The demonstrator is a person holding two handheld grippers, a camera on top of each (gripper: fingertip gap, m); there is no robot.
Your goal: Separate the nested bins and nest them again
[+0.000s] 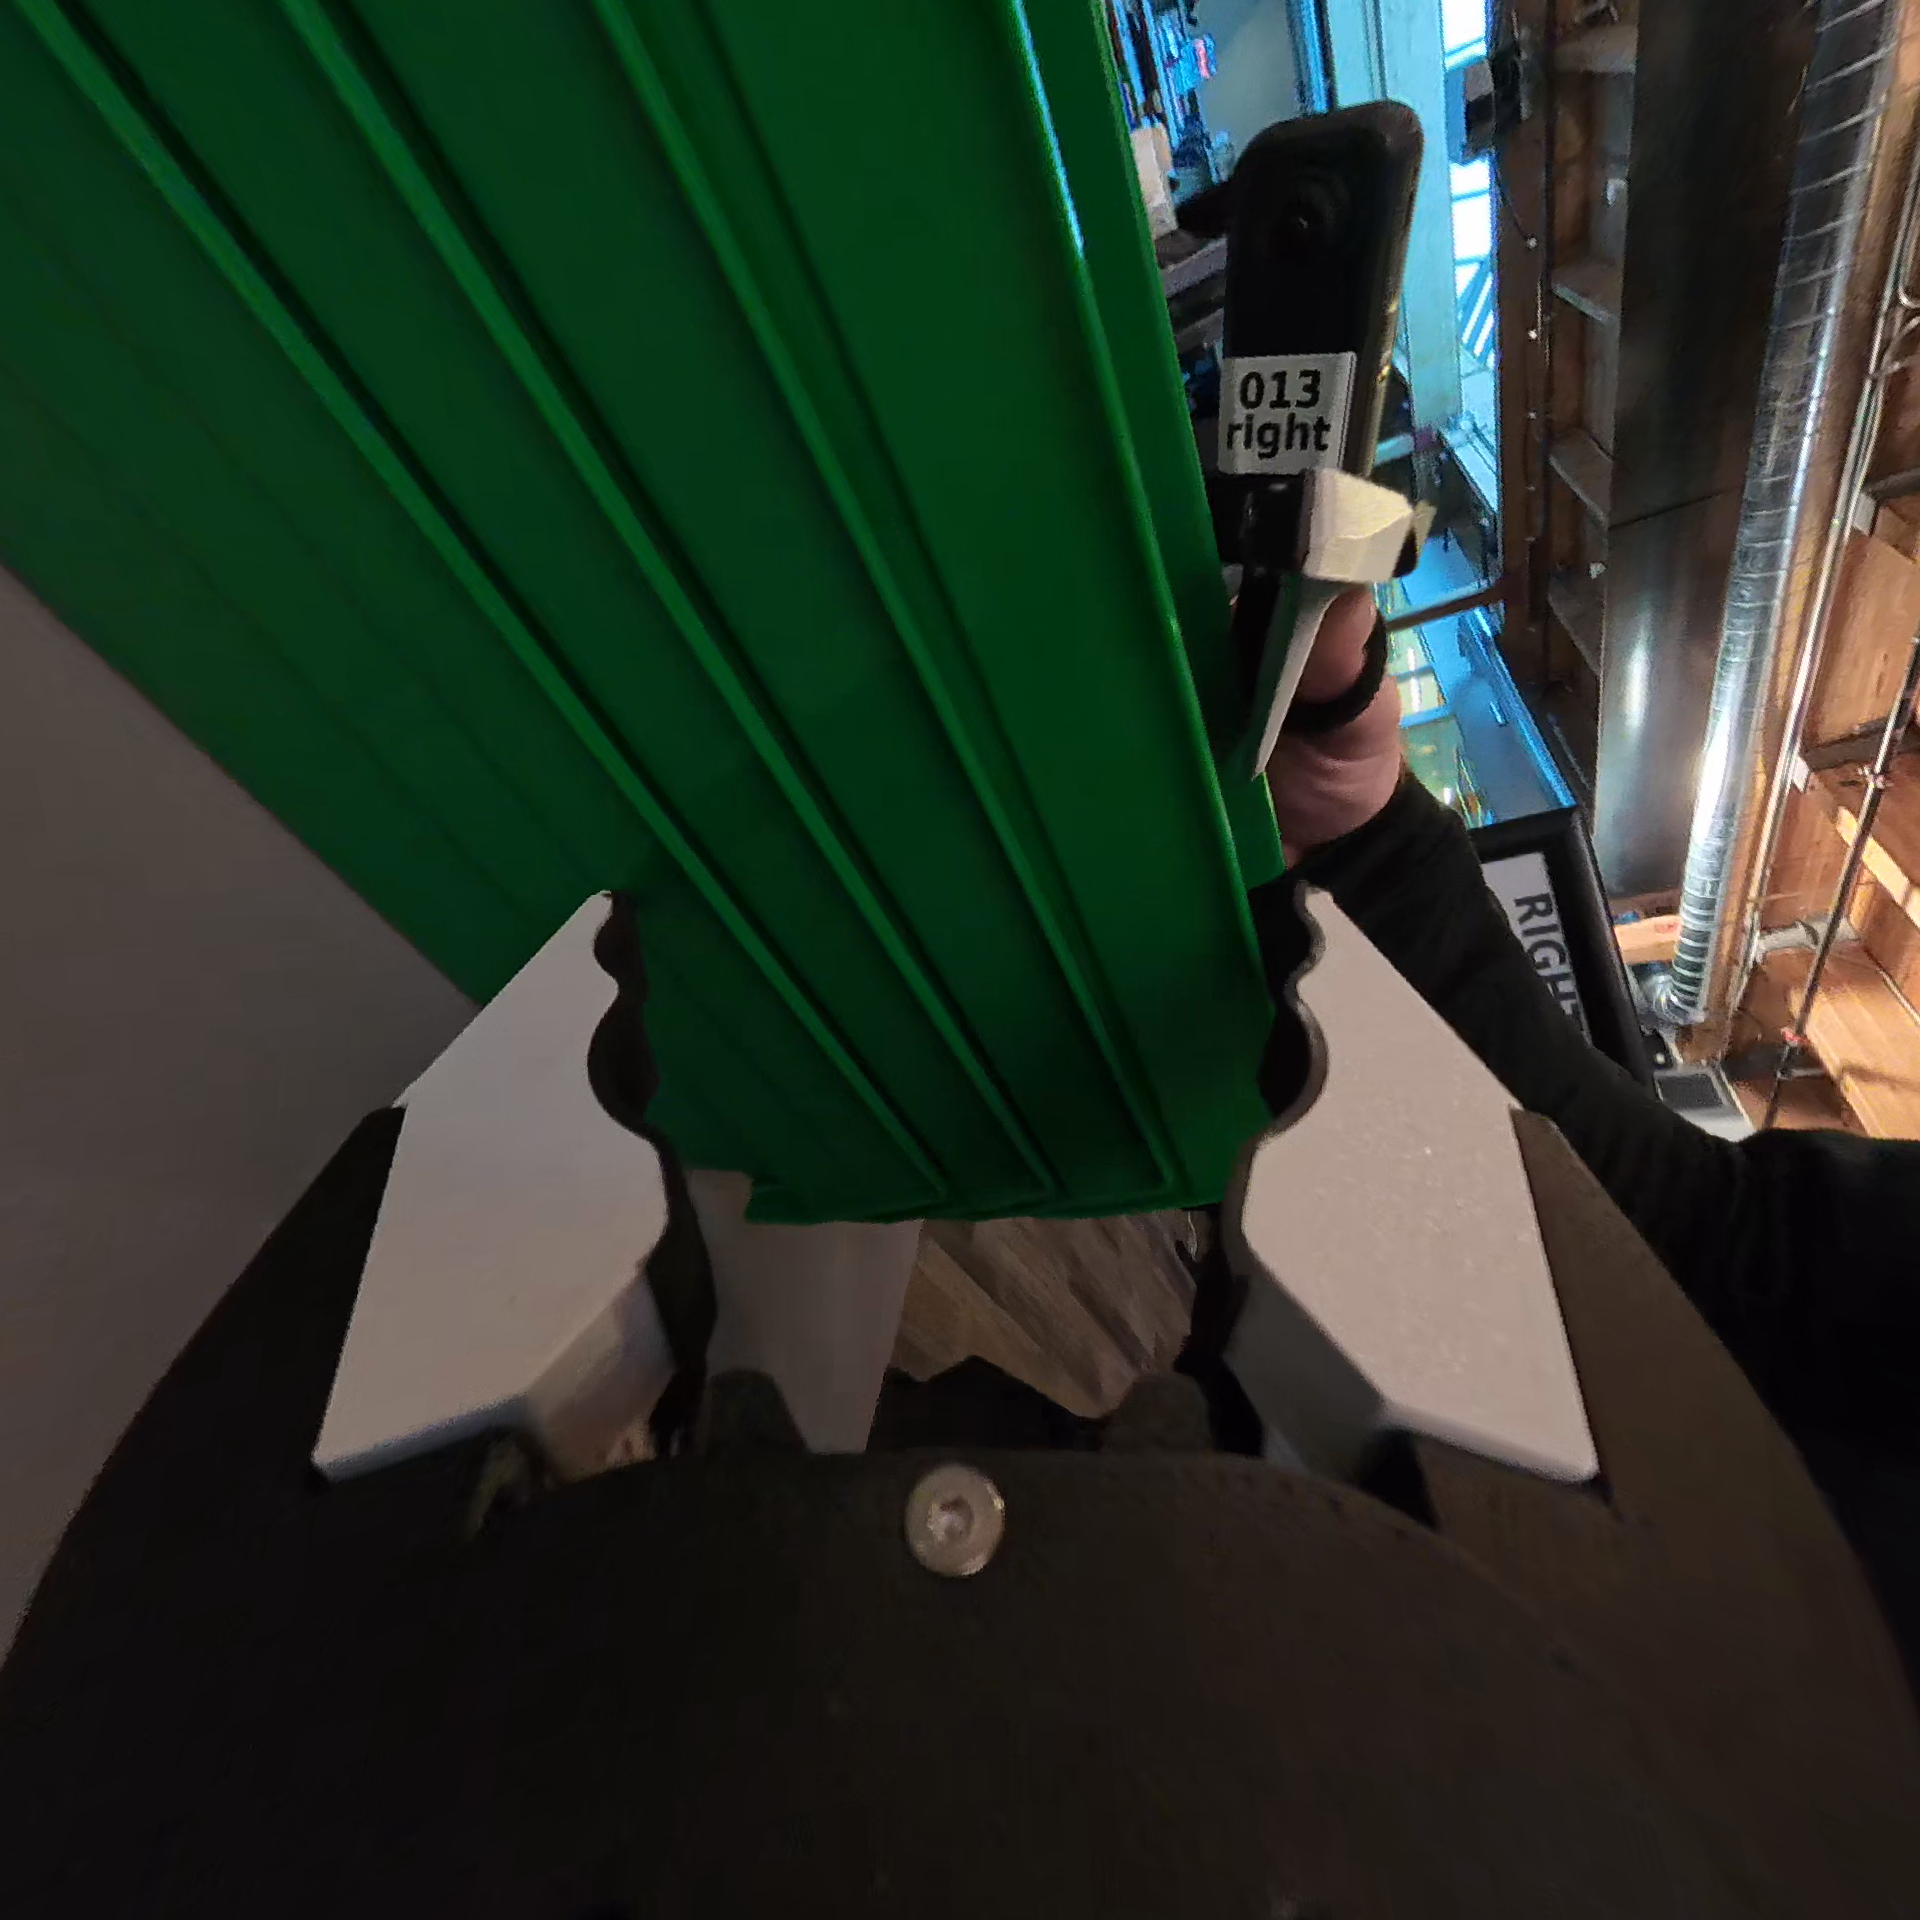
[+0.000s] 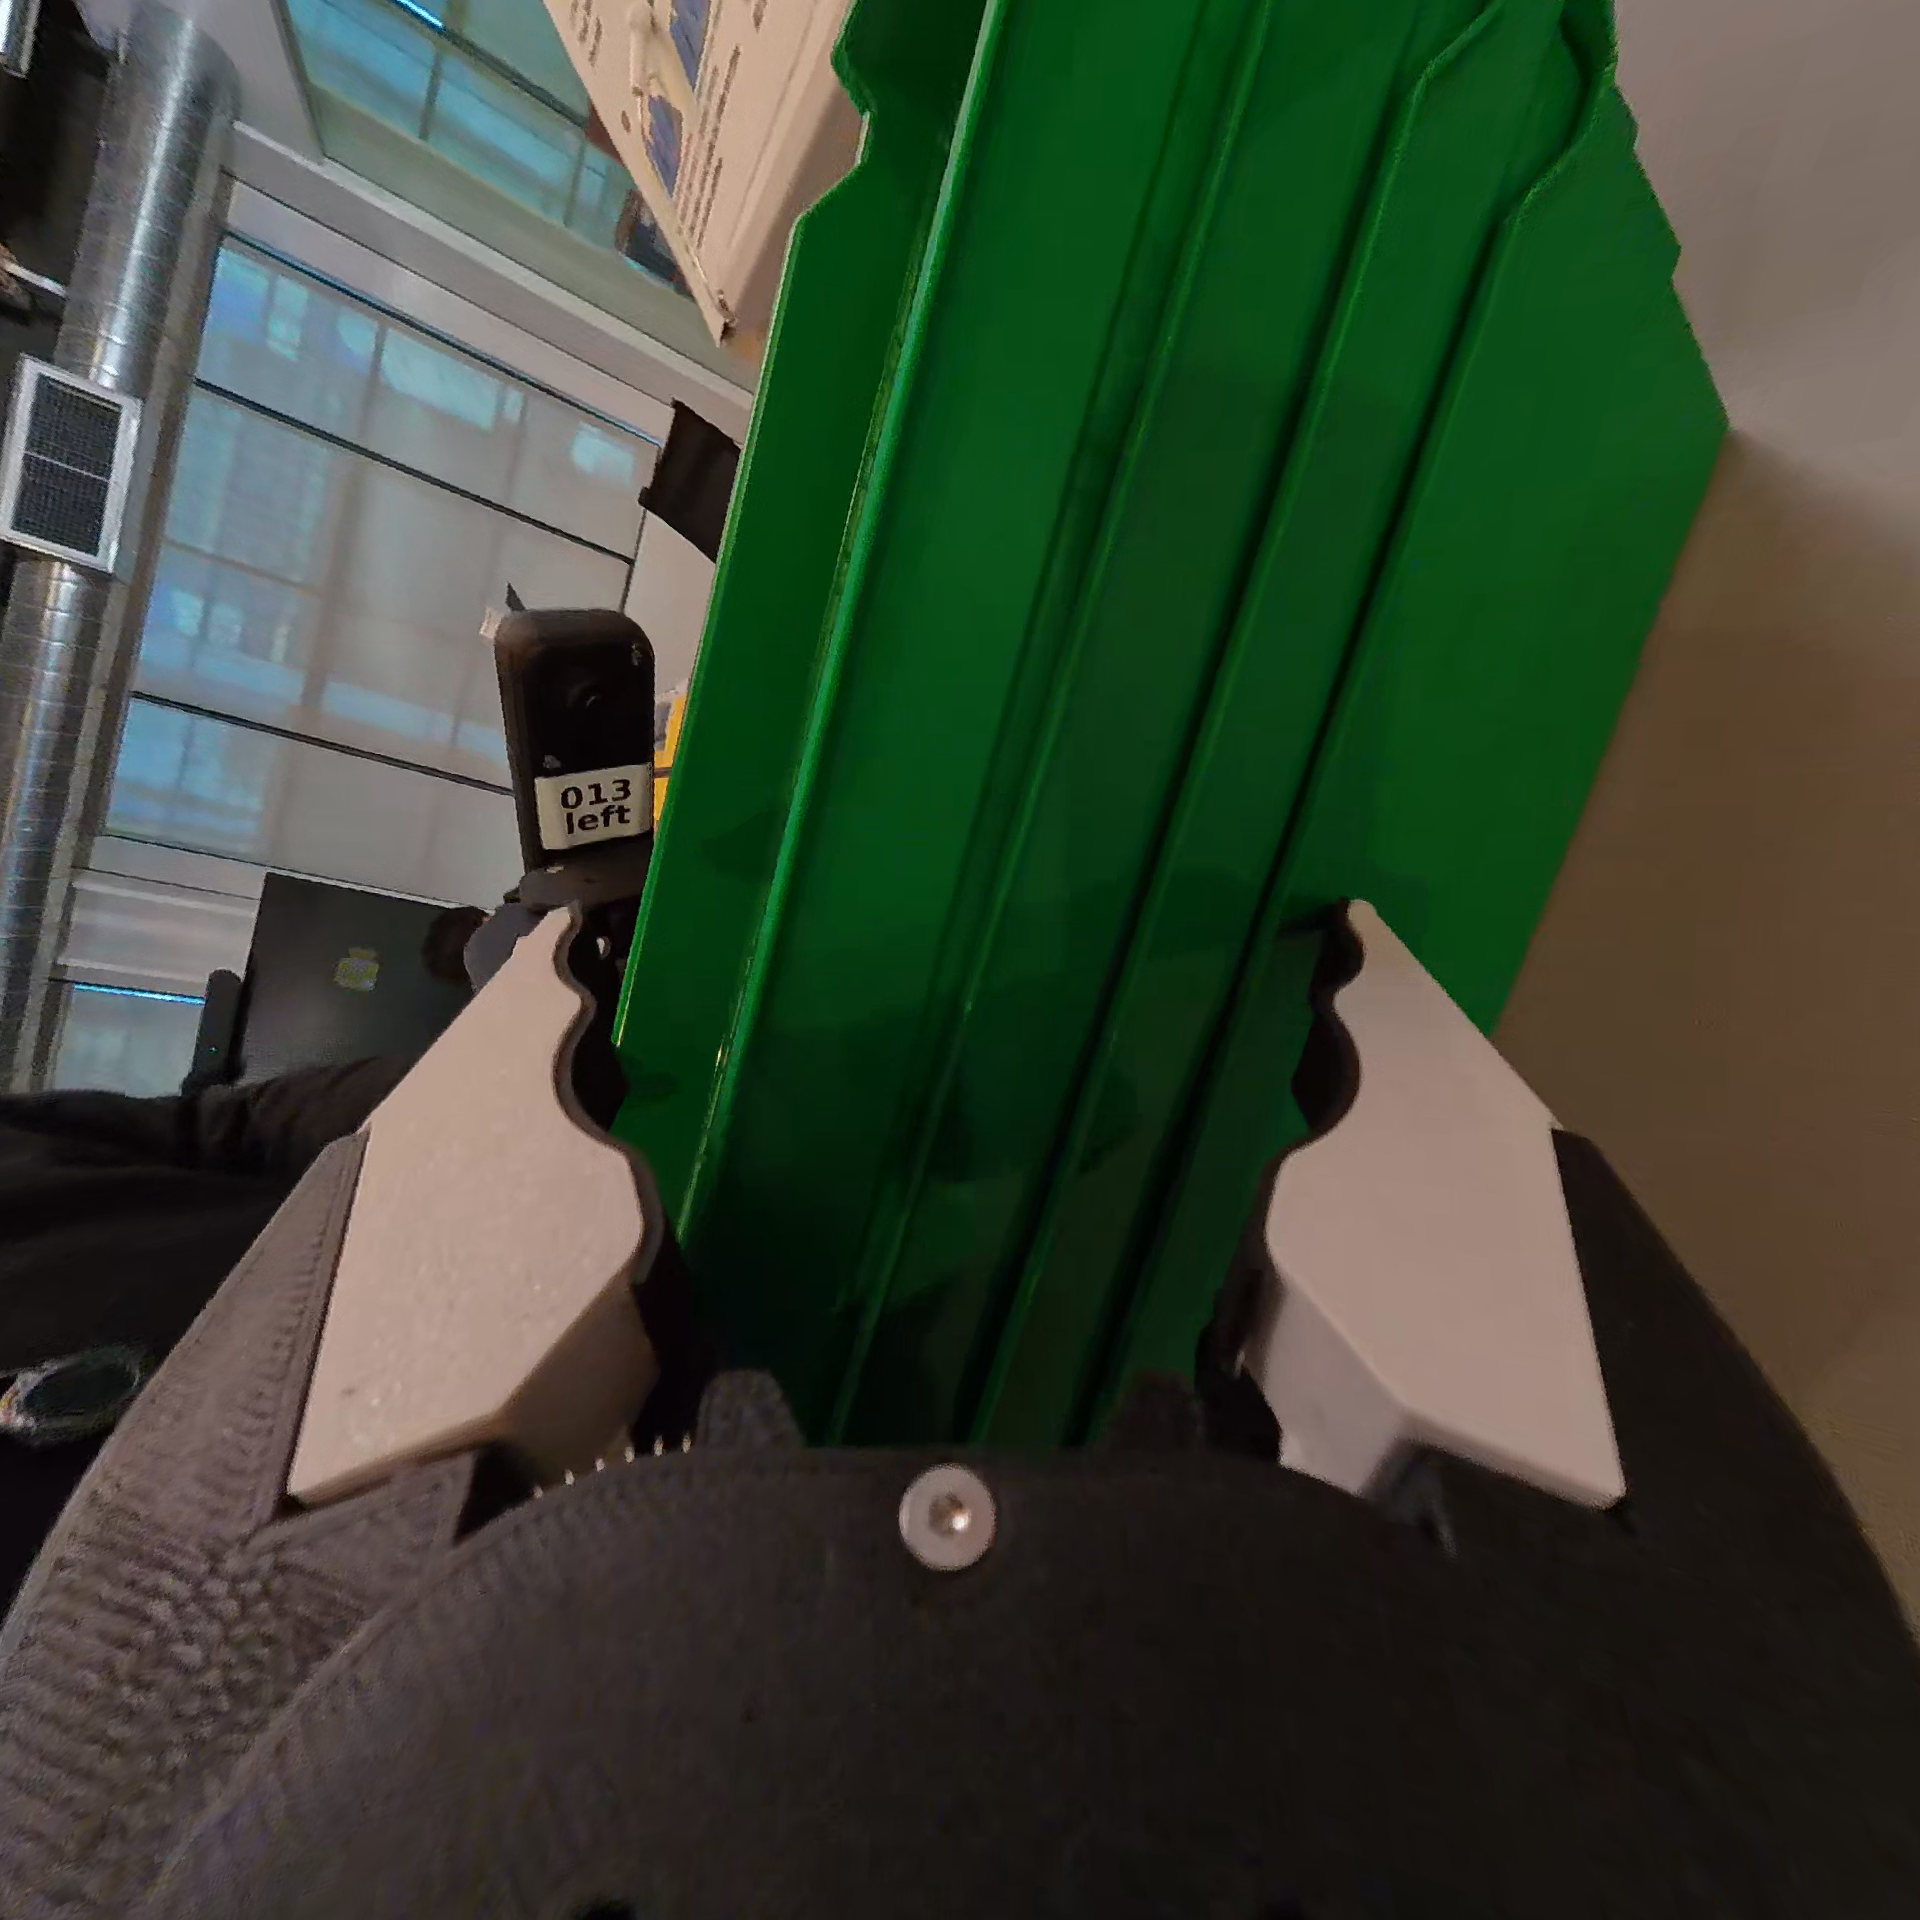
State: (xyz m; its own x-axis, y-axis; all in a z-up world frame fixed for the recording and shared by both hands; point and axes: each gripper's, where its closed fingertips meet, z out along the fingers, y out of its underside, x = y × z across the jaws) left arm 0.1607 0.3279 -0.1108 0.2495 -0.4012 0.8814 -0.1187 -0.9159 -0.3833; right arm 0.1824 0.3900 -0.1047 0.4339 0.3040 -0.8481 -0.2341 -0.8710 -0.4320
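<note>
Green bins (image 1: 644,582), nested into a stack, fill the space ahead of both pairs of fingers, and we see several ribbed rims running side by side away from each camera.

Our left wrist view alone shows the right gripper (image 1: 1299,436) from outside: it sits just beyond the far edge of the stack, held by a hand (image 1: 1340,748) in a black sleeve (image 1: 1621,1091), with one white finger (image 1: 1288,675) lying against the green edge. Our right wrist view alone shows the left gripper (image 2: 582,769) beside the stack's other edge, and a white box (image 2: 717,145) up past the bins.

Our left gripper (image 1: 940,1039) has its fingers spread wide, and the layered rims sit between them; the wavy black pads meet the green plastic on both sides. Our right gripper (image 2: 961,1039) is spread about as wide, with the stack's rims running deep between its fingers down to the gripper body, and both pads touch the stack.

What the bins contain, beyond one another, we cannot tell.
</note>
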